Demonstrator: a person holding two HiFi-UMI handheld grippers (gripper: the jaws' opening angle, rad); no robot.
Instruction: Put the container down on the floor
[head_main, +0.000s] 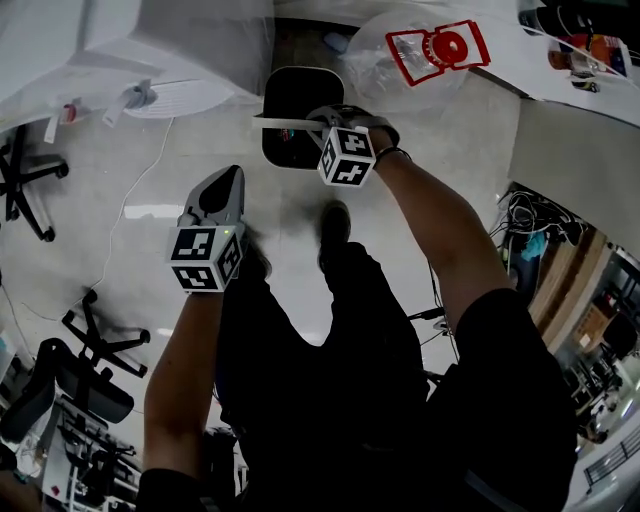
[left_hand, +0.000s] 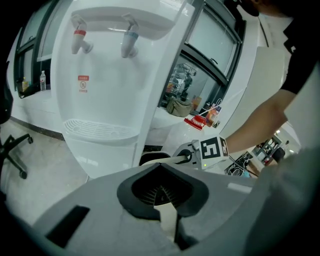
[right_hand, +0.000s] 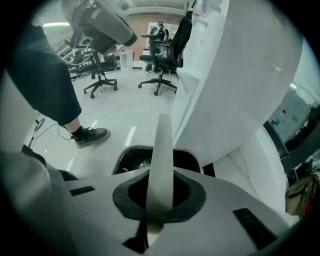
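Set-down step: right gripper (head_main: 320, 120) jaws clenched on bin (head_main: 300, 100) handle (right_hand: 161, 160), bin hanging just over floor (head_main: 200, 150) by dispenser (left_hand: 110, 75). Left gripper (head_main: 226, 180) closed, empty. Next: lower until seated, then release.

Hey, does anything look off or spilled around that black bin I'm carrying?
Nothing stands out. The black bin hangs by its white handle from the right tool, opening facing up, beside the water dispenser. No spill shows on the floor around it.
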